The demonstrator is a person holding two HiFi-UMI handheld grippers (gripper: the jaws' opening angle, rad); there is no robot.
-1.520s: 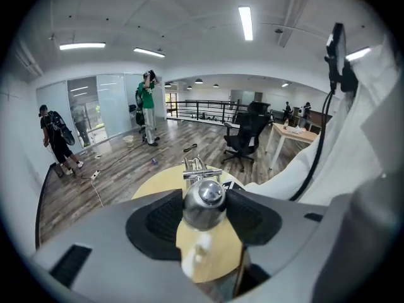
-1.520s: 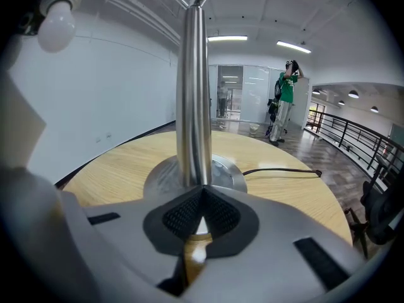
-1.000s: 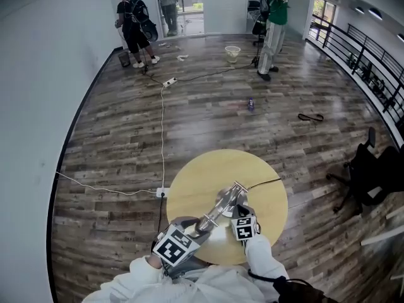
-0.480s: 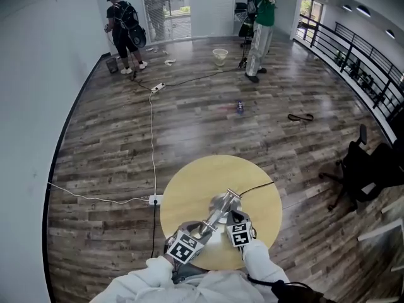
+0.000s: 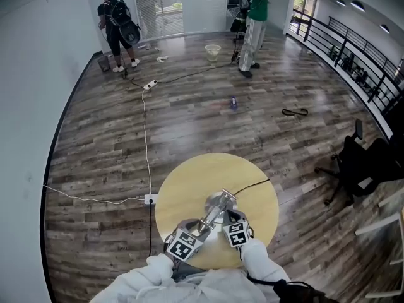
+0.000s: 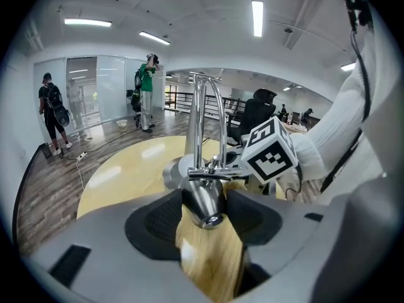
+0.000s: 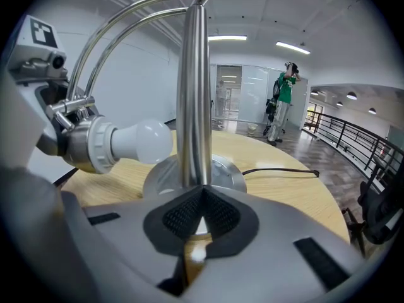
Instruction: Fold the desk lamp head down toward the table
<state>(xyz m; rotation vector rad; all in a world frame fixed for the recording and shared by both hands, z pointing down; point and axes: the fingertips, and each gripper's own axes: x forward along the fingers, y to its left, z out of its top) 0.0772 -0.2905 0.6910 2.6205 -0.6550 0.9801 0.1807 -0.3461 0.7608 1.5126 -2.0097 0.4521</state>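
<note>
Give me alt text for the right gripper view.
The right gripper clamps the desk lamp's chrome post above its round base on a yellow table. At left, the left gripper holds the lamp head, white bulb pointing right.

far end: person in black with a backpack (image 5: 115, 27) | person in green top (image 5: 255, 17) nearby | pale bucket (image 5: 213, 51) on the wood floor (image 5: 202, 128) between them | white power strip (image 5: 150, 84) + white cable (image 5: 146, 144) on the left | black office chair (image 5: 355, 168) off right

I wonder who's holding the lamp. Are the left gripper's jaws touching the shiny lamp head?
Touching. The left gripper view shows the left gripper with its black pads pressed against both sides of the chrome lamp head.
</note>
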